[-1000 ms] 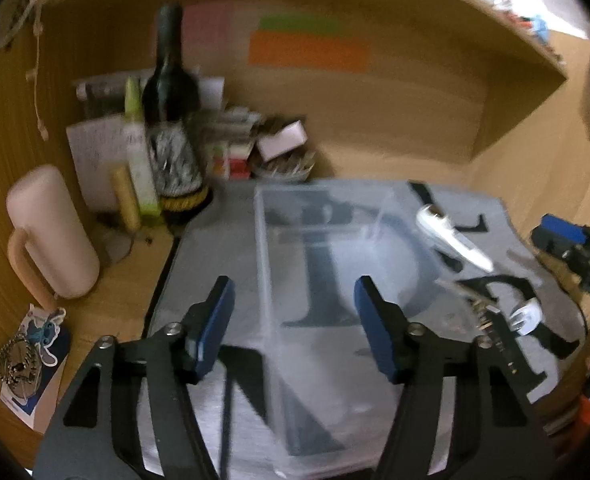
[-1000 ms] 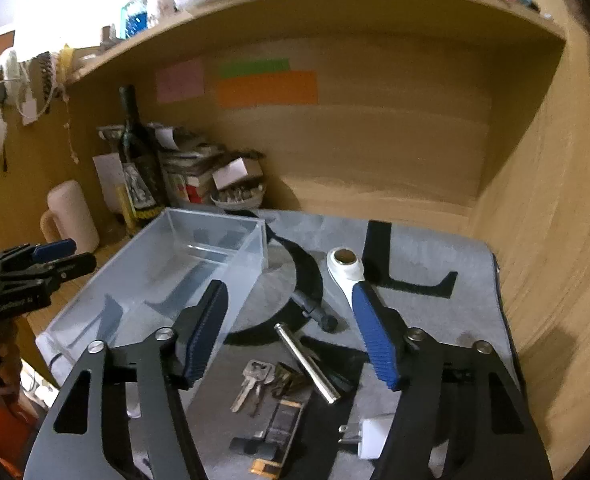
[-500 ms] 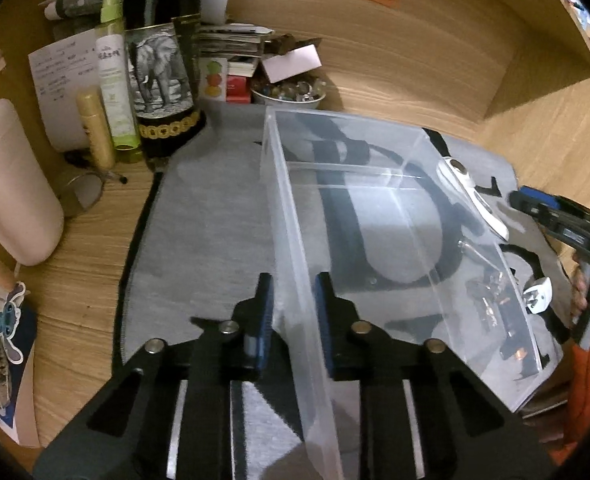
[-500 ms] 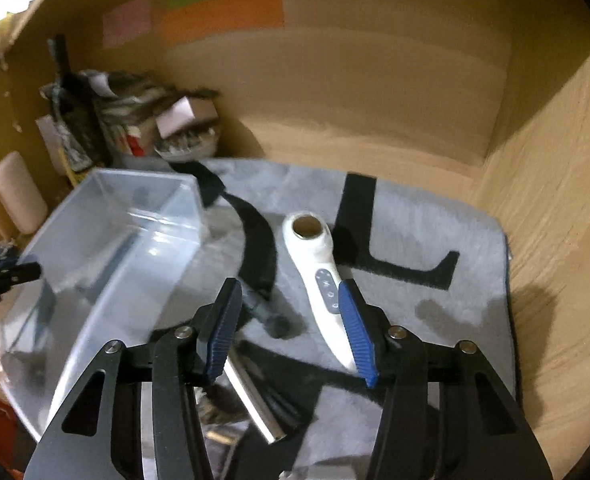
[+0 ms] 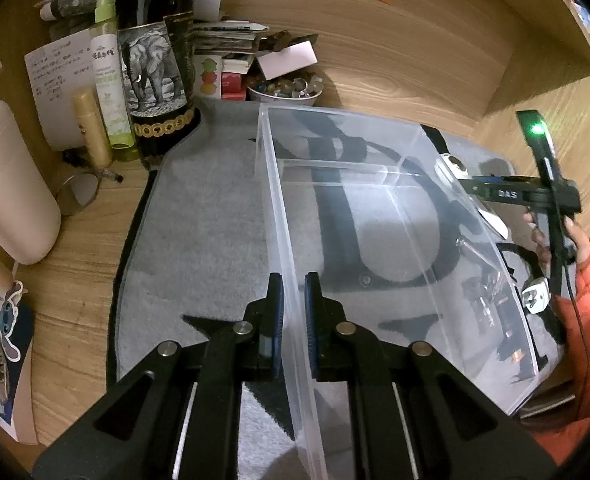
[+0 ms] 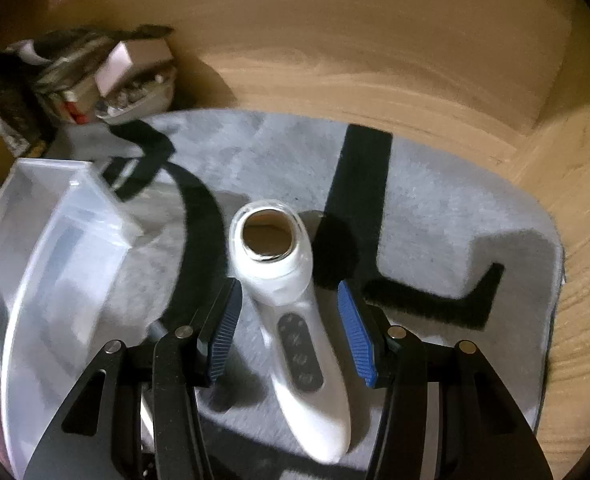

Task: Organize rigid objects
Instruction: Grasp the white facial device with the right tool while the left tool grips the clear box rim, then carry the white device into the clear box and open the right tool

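L gripper point(image 5: 293, 320): jaws pinched nearly shut on the near side wall of the clear rectangular plastic bin point(image 5: 375, 216), one blue pad inside, one outside. Bin sits on the grey mat with black lettering point(image 5: 199, 240), which lies on the wooden surface point(image 5: 75, 248). Bin looks empty.

R gripper point(image 6: 289, 328): jaws part-open, straddling the white handheld device with round metal-ringed head and grey button strip point(image 6: 291, 320). Pads clear of it both sides, no contact yet. Device lies flat on the mat just right of the bin, head pointing away from the gripper, handle running back under it.

Handling, my read:
- Device = hard glossy plastic, curved, prob light. Slippery, and the body tapers, so a pinch on the bulge could squirt it out.
- Best hold: the waist below the head, about where the pads already sit, pads square to the sides. Avoid the button strip and ring.
- Bin wall is thin and flexy; L grip steadies it but won't stop it tipping if bumped.

Other small items beyond the bin's far wall seen only through the plastic, can't ID reliably.
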The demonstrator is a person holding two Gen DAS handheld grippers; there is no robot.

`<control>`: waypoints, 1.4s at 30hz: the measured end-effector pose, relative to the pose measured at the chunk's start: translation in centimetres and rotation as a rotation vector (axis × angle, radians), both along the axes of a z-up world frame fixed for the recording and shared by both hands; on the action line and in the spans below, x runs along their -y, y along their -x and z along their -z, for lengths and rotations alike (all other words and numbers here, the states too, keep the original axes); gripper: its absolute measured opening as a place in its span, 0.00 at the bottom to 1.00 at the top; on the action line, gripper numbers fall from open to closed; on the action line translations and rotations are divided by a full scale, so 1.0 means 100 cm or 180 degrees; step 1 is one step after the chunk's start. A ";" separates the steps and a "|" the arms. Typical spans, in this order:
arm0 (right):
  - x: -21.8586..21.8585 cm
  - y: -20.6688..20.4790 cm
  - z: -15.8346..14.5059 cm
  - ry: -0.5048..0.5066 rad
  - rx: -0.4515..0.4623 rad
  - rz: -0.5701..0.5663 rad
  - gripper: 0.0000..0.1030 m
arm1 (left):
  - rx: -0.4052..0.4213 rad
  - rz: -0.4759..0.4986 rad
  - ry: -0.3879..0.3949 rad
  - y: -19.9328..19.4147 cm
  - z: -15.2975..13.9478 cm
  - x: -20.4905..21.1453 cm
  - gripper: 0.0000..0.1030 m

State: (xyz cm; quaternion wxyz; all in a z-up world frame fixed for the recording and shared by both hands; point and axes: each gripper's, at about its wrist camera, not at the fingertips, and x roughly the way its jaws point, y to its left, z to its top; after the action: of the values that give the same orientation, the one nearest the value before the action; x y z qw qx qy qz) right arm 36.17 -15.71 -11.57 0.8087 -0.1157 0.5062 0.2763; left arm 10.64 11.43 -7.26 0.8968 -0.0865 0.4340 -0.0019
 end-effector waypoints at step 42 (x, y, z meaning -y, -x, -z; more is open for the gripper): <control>-0.024 0.084 -0.131 -0.0545 0.1017 -0.0454 0.34 | -0.0085 -0.0084 -0.0249 -0.007 0.009 0.008 0.08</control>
State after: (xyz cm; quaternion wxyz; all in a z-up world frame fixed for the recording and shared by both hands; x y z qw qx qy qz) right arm 27.73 -13.26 1.54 0.8640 -0.1244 0.3365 0.3531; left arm 11.39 10.60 -8.16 0.8936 -0.0571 0.4444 0.0280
